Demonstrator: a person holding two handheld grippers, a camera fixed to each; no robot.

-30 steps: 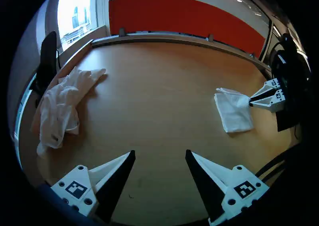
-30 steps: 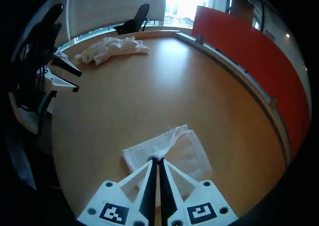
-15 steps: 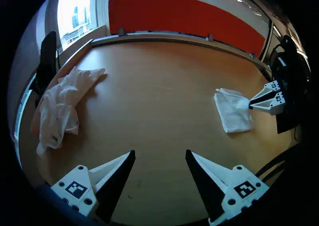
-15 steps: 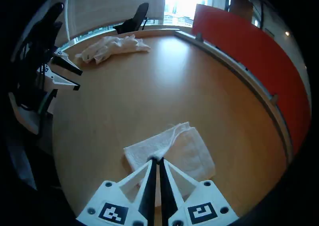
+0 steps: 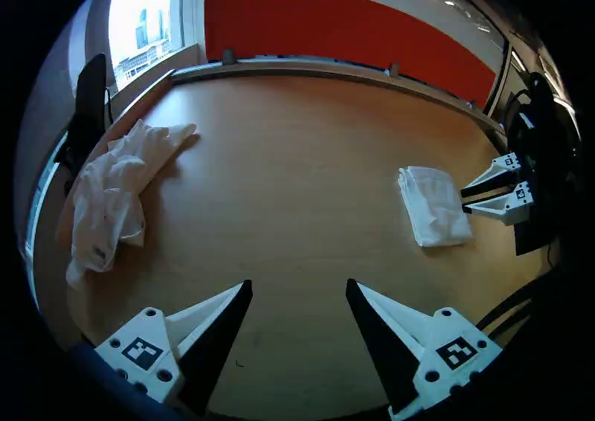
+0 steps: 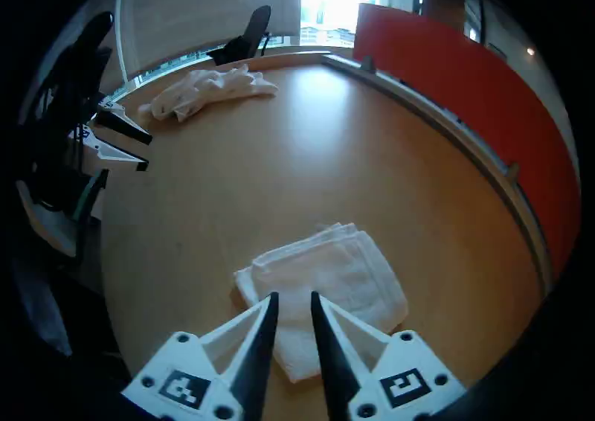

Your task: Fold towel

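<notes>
Towel [image 6: 327, 276] lies folded on table [image 6: 297, 146], crumpled cloth heap [image 6: 204, 90] well apart.

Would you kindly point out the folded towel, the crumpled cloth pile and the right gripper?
folded towel [image 6: 331, 276], right gripper view, its top layer.
crumpled cloth pile [image 5: 111, 190], left gripper view, heap's middle.
right gripper [image 6: 292, 296], right gripper view, midway between the tips of its fingers.

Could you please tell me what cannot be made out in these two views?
1. Right gripper view: parts of the towel's near edge are hidden behind the right tool.
2. Both views: whether the cloth pile is one piece or several, since its own folds hide that.
3. Left gripper view: the hand holding the right tool is lost in a dark shape at the edge.
4. Left gripper view: the chair is cut off by the edge.
</notes>
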